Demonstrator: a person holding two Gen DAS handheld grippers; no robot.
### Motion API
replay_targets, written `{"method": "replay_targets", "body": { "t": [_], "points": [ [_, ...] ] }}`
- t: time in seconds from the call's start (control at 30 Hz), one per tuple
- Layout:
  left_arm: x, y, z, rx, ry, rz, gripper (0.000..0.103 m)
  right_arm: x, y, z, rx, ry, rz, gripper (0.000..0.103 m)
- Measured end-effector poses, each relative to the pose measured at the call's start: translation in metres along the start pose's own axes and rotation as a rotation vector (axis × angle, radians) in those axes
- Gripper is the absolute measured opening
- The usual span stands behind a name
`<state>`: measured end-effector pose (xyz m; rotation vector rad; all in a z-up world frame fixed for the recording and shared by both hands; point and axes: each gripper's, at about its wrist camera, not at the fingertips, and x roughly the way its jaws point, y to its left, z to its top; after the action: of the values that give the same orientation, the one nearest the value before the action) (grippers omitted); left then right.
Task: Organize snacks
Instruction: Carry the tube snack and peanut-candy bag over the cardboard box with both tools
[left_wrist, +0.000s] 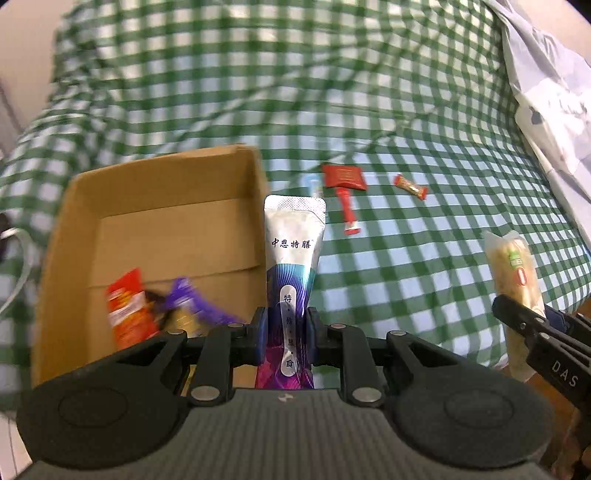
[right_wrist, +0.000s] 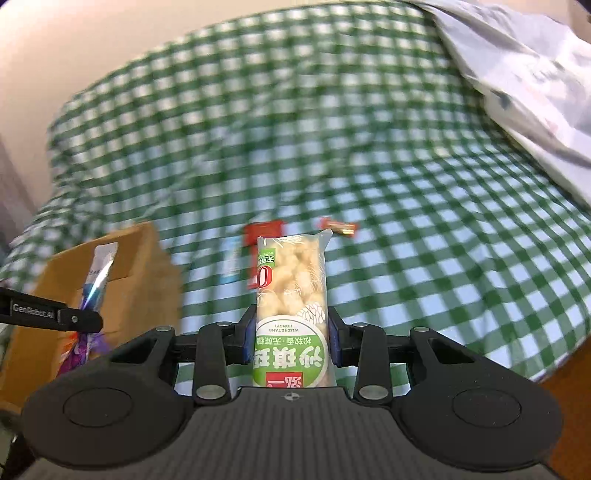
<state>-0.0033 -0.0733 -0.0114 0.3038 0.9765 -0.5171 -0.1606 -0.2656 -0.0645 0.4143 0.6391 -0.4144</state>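
My left gripper (left_wrist: 287, 334) is shut on a silver and purple sachet (left_wrist: 293, 251), held upright at the right wall of an open cardboard box (left_wrist: 166, 181). The box holds an orange-red packet (left_wrist: 127, 310) and a purple packet (left_wrist: 192, 299). My right gripper (right_wrist: 291, 338) is shut on a clear and green snack bar (right_wrist: 291, 288), held above the bed. In the left wrist view the right gripper (left_wrist: 532, 325) and its bar (left_wrist: 515, 273) show at the right. In the right wrist view the box (right_wrist: 144, 266) and the sachet (right_wrist: 98, 273) show at the left.
A green checked sheet (left_wrist: 424, 258) covers the bed. On it lie a red flat packet (left_wrist: 343, 176), a red stick packet (left_wrist: 348, 212) and a small wrapped candy (left_wrist: 410, 186). A pale quilt (left_wrist: 546, 92) is bunched at the right. A white cable (left_wrist: 22, 273) hangs at the left.
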Motion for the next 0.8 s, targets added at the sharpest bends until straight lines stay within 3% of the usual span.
{"method": "replay_targets", "body": {
  "t": [0.37, 0.53, 0.8],
  "points": [
    [-0.073, 0.069, -0.065, -0.1, -0.054, 0.043, 0.023, -0.058, 0.12, -0.041, -0.181, 0.053, 0.234, 0.038],
    [-0.085, 0.088, -0.082, -0.135, -0.064, 0.035, 0.023, -0.067, 0.148, -0.055, -0.24, 0.089, 0.259, 0.038],
    [-0.088, 0.099, -0.091, -0.16, -0.071, 0.025, 0.023, -0.079, 0.159, -0.06, -0.271, 0.085, 0.245, 0.038]
  ]
}}
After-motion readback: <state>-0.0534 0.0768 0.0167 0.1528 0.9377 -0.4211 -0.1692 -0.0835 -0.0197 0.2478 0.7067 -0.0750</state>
